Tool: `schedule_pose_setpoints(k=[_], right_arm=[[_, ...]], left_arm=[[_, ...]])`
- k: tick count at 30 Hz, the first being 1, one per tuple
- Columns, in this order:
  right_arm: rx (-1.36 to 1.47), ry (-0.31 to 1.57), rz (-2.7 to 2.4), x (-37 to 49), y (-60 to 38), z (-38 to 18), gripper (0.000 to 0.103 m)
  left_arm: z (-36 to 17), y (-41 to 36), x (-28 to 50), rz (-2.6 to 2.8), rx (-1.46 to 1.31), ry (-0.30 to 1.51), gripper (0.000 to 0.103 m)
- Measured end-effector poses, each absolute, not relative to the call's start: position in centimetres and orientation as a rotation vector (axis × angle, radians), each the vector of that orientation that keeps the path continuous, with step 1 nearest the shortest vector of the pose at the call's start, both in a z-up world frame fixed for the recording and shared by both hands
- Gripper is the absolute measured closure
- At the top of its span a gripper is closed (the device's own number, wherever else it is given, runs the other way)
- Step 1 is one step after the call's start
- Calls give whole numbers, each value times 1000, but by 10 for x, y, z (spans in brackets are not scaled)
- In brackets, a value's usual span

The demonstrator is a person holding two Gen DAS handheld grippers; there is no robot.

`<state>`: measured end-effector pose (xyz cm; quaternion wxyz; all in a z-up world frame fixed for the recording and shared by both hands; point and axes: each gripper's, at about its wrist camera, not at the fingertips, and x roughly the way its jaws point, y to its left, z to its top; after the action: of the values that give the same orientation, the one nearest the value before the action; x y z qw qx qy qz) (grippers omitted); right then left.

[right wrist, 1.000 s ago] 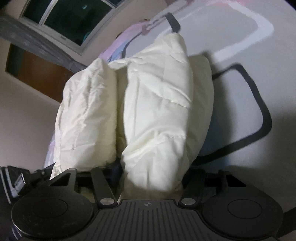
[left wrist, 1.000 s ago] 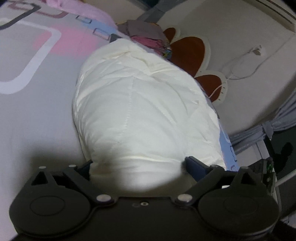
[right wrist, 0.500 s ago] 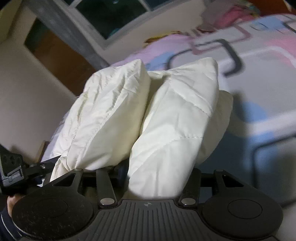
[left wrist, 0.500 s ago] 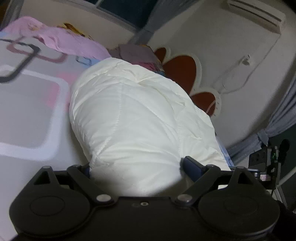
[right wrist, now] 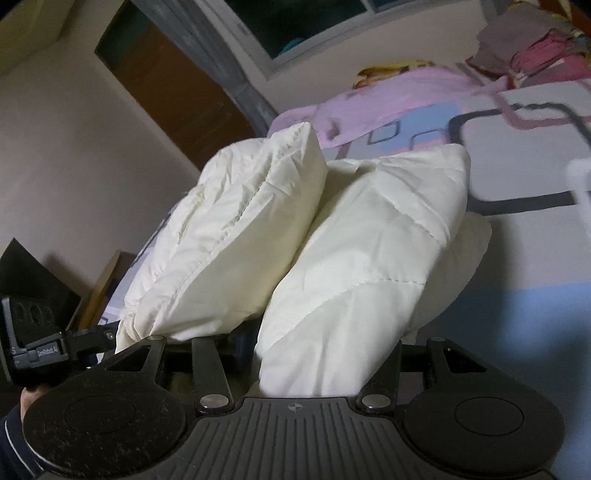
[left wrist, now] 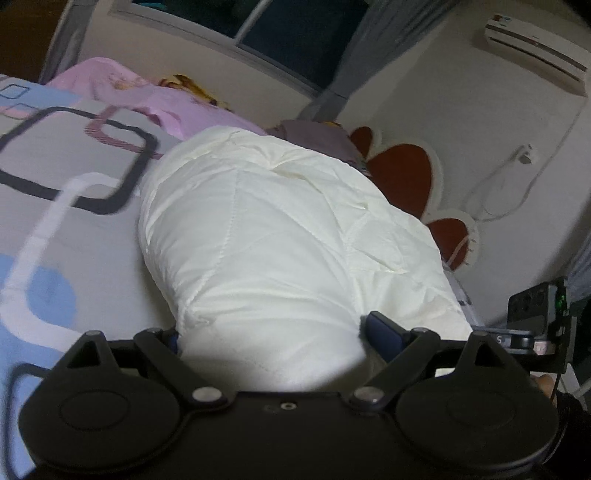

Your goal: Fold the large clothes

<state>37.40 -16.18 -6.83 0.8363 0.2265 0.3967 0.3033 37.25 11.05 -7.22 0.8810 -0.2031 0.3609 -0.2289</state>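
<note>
A cream quilted puffy garment (left wrist: 280,236) lies folded in thick layers on the patterned bed sheet (left wrist: 55,184). My left gripper (left wrist: 271,332) is shut on one bulky end of it; the padding bulges between the fingers. In the right wrist view the garment (right wrist: 354,258) shows as two stacked rolls. My right gripper (right wrist: 317,347) is shut on the right-hand roll, lifted off the sheet (right wrist: 535,295). The left gripper (right wrist: 40,347) shows at the left edge of that view, and the right gripper's body (left wrist: 535,325) at the right edge of the left wrist view.
A pink blanket (left wrist: 155,99) and a pile of clothes (right wrist: 535,48) lie at the bed's far side under the window (left wrist: 288,29). A red-and-white headboard (left wrist: 402,173) stands against the wall. A brown door (right wrist: 177,81) is at the left.
Both grippers have risen and tilted up with the garment still held. The views now take in more of the window, walls and far bed side; the folded bundle lifts off the sheet.
</note>
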Motion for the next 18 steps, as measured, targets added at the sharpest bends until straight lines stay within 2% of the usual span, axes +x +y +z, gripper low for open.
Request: schedule_pose_setpoints(k=[4,7,14,18], right_arm=[[460,935,612,385,-127,-109,54],[558,962,588,388,-126,-142,51],[514,943,563,382,-126,-137,51],[493,920,530,363,-137,-127,45]], left_arm=[[-92,132,386,-417,-369,847,12],[-122,142,390,-394,-419,911,9],[-121,137,383,-389,-395,891,6],[-114,137,381,-380,-362,889,4]])
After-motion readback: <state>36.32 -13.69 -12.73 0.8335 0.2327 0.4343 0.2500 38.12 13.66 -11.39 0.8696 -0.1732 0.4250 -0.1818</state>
